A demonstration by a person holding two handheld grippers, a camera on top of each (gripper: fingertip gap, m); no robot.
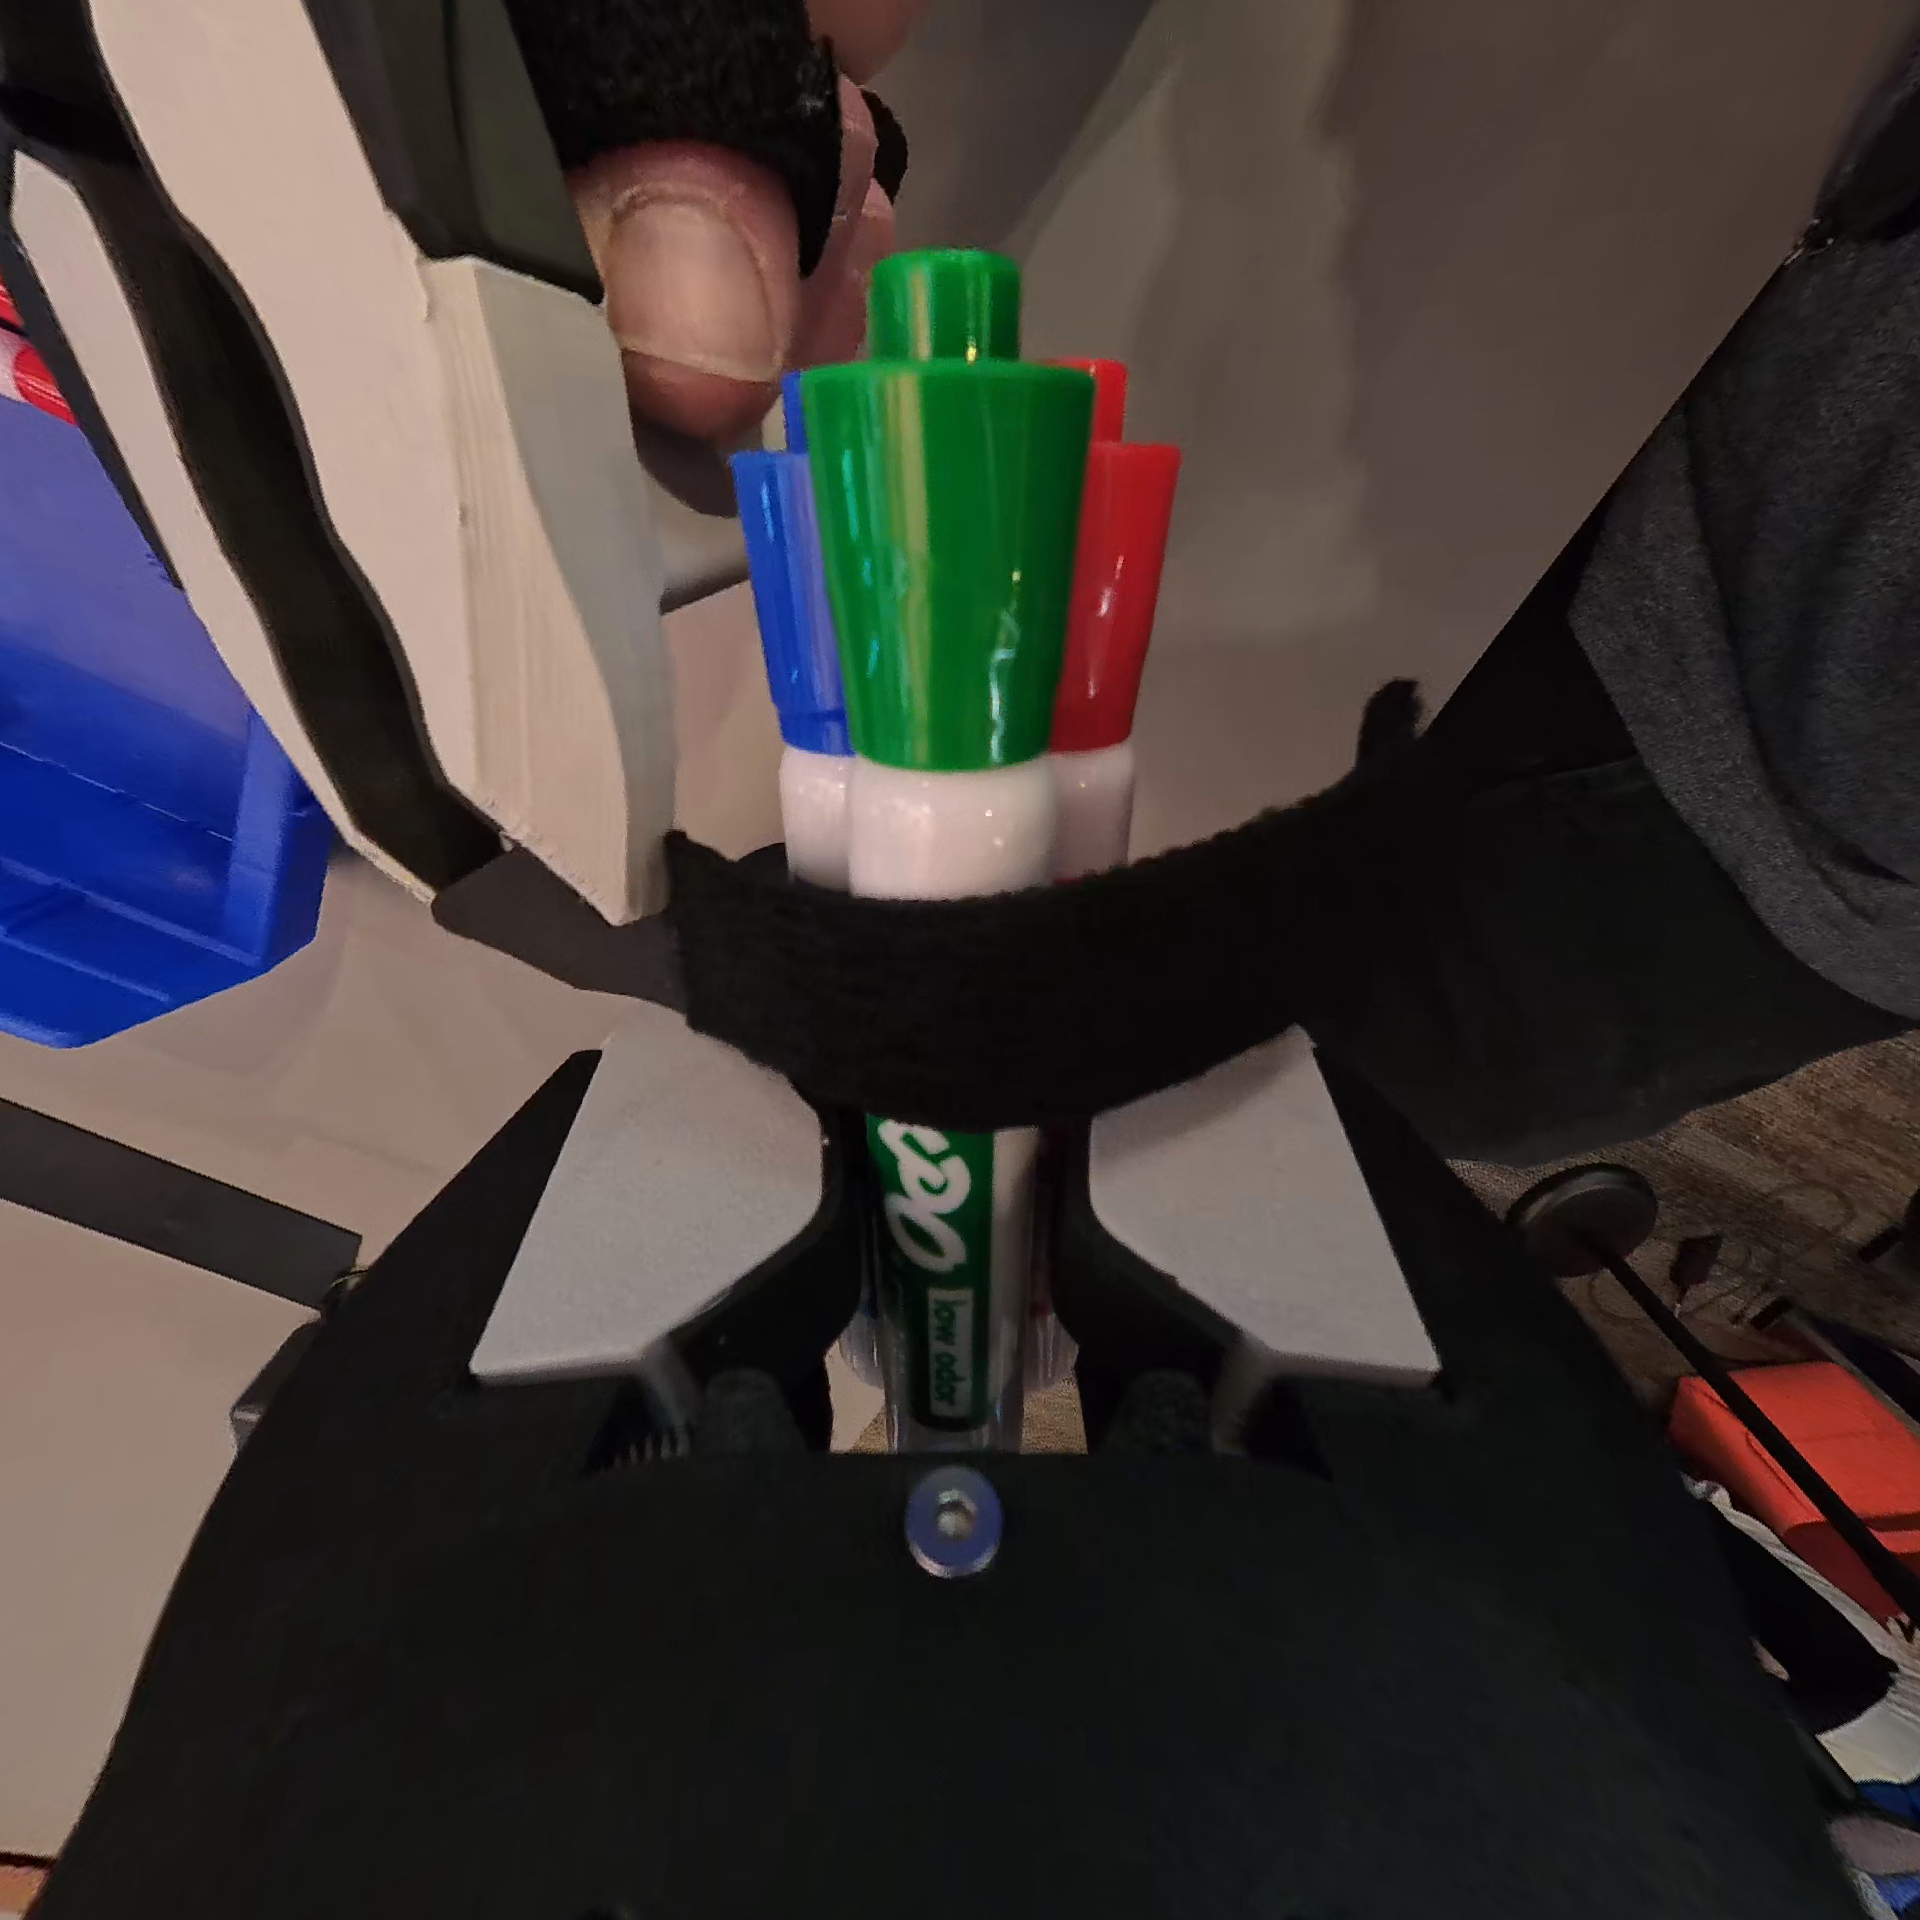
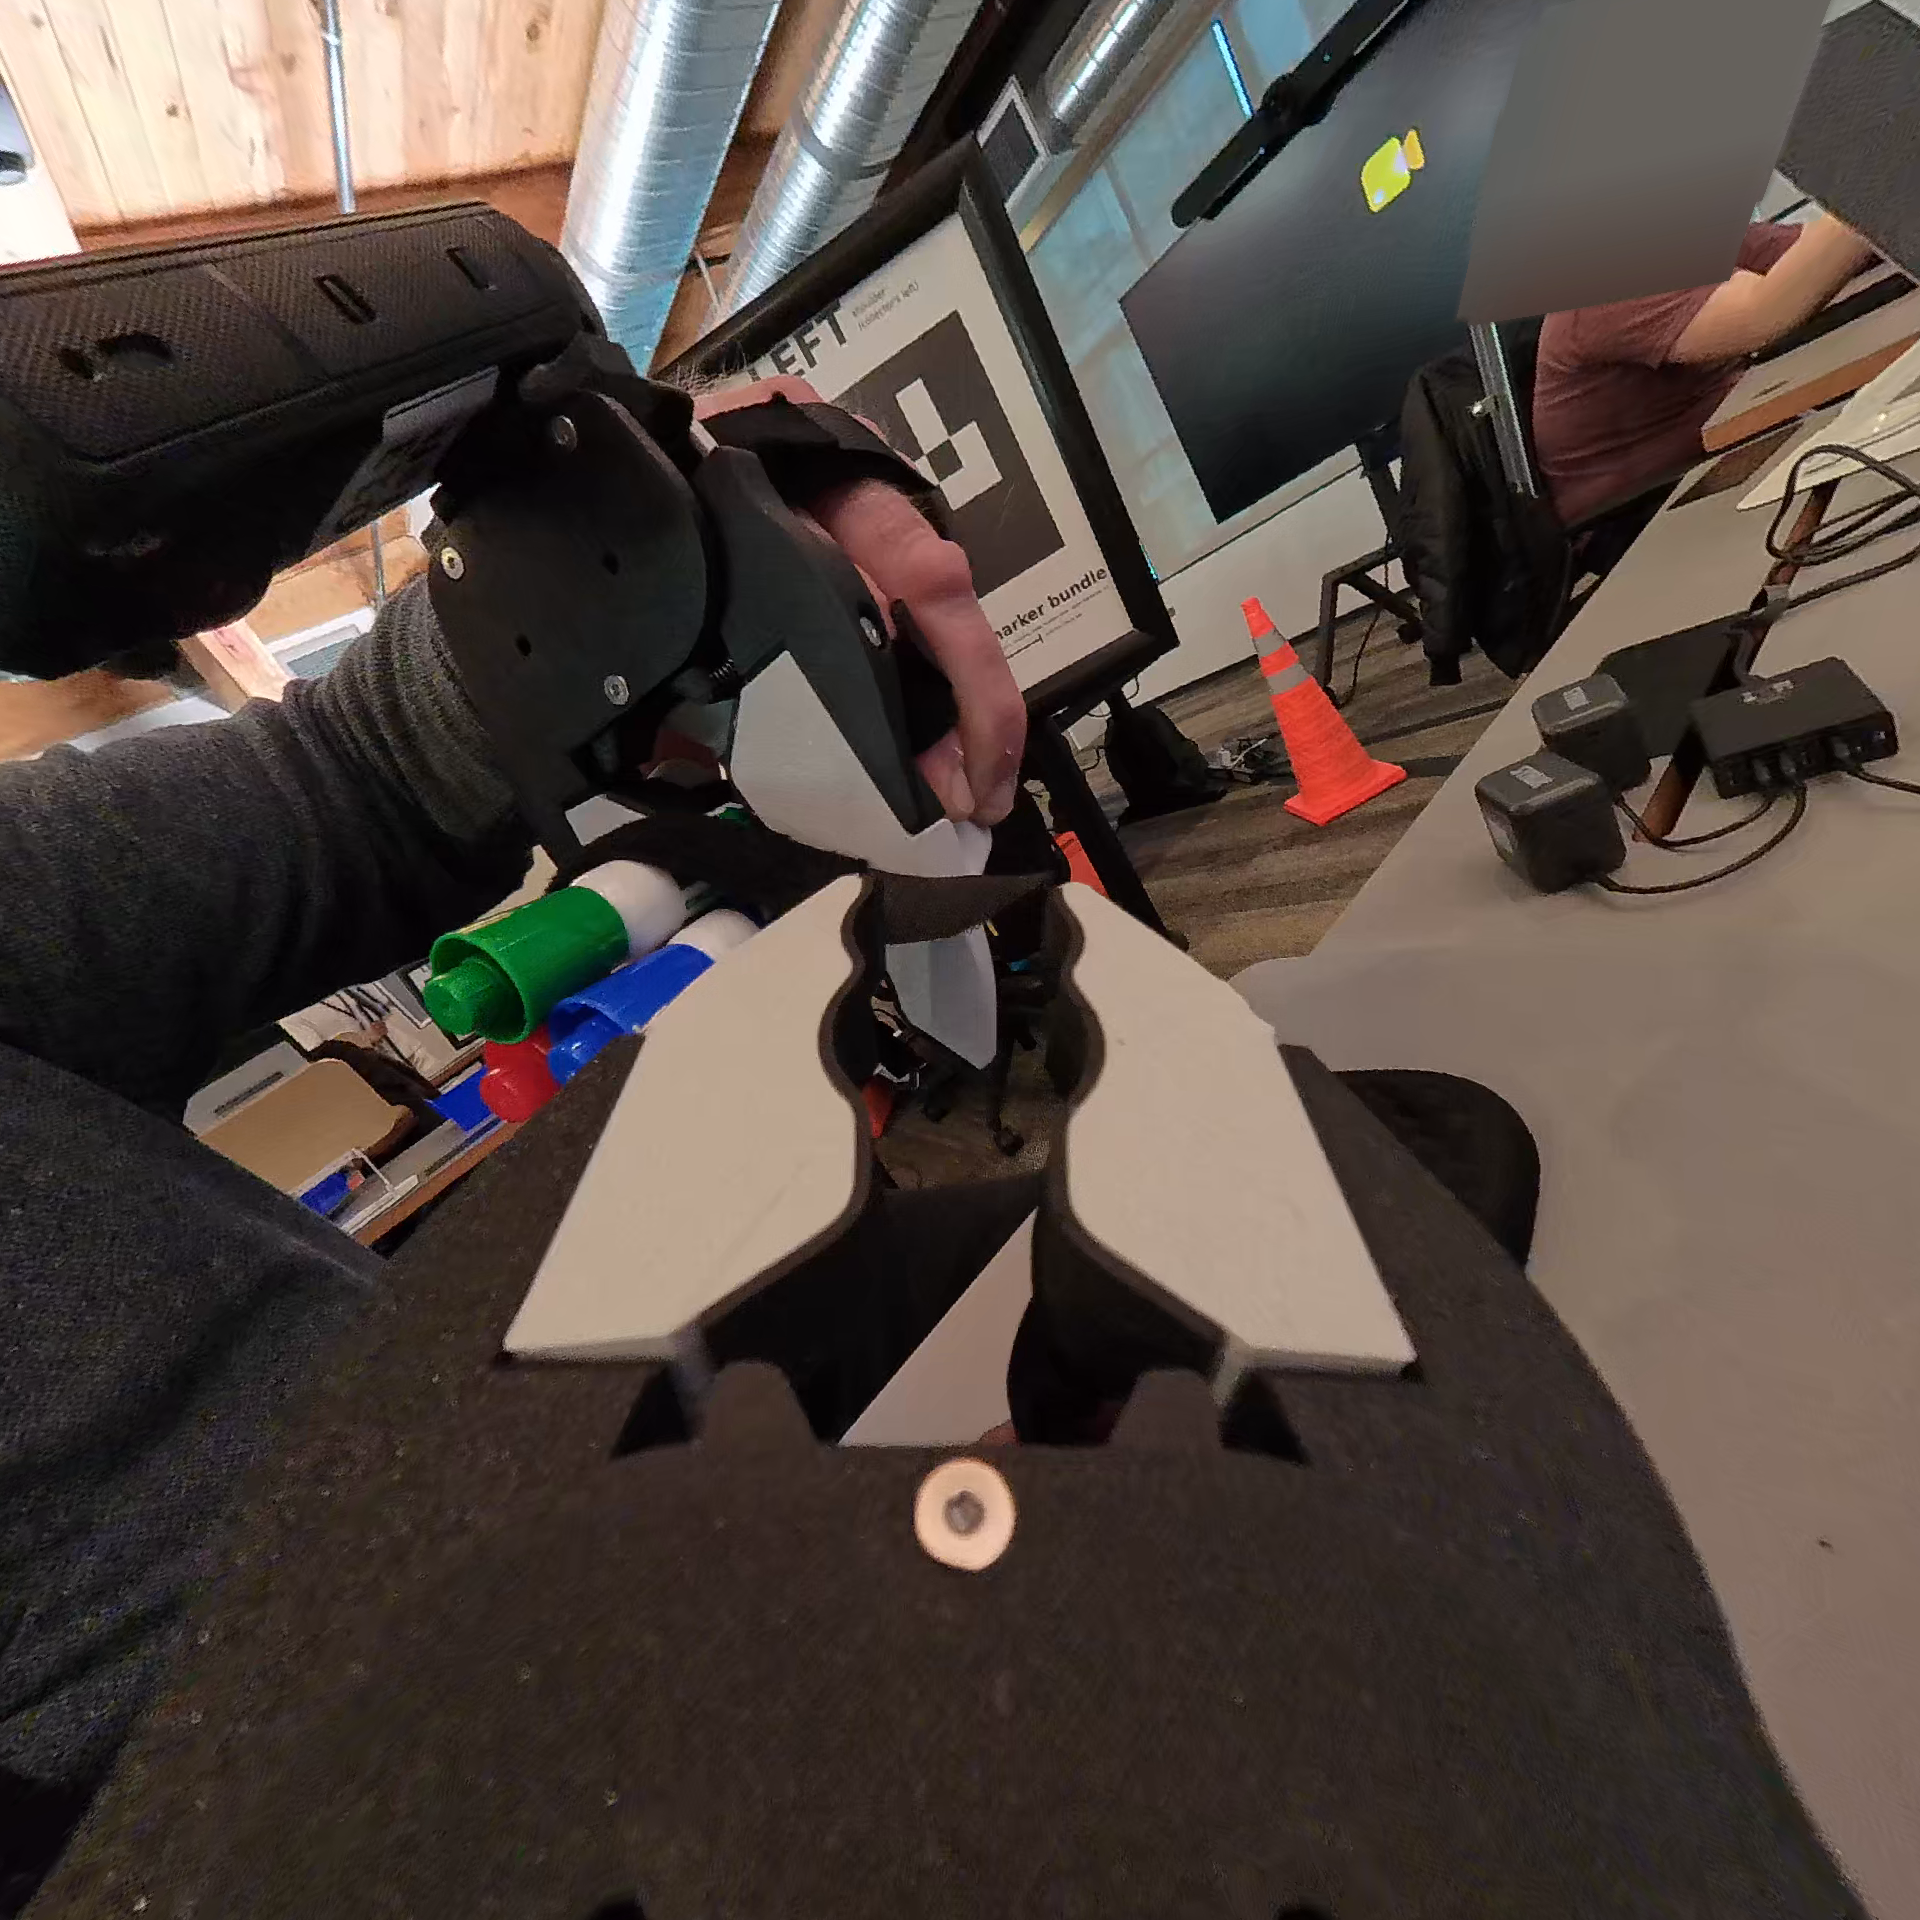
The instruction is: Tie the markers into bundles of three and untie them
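Note:
My left gripper [image 1: 956, 1060] is shut on a bundle of three markers held in the air: green cap [image 1: 951, 561] in front, blue cap [image 1: 790, 592] to its left, red cap [image 1: 1117, 592] to its right. A black fabric strap [image 1: 1039, 966] is wrapped round the white barrels just above the fingertips, and its free tail sticks out to the right. My right gripper [image 2: 966, 896] has white fingers set apart. A piece of the strap [image 2: 956, 899] spans the gap at the tips. One right finger [image 1: 540, 623] touches the strap's left side. The bundle also shows in the right wrist view [image 2: 530, 961].
A blue bin [image 1: 114, 727] stands at the left. A grey table [image 2: 1662, 1091] at the right carries black power adapters [image 2: 1558, 821] and cables. Beyond it are an orange cone [image 2: 1314, 727], a framed sign on a stand [image 2: 966, 457] and a seated person [image 2: 1621, 416]. There is about 7 cm between the tips of the two grippers.

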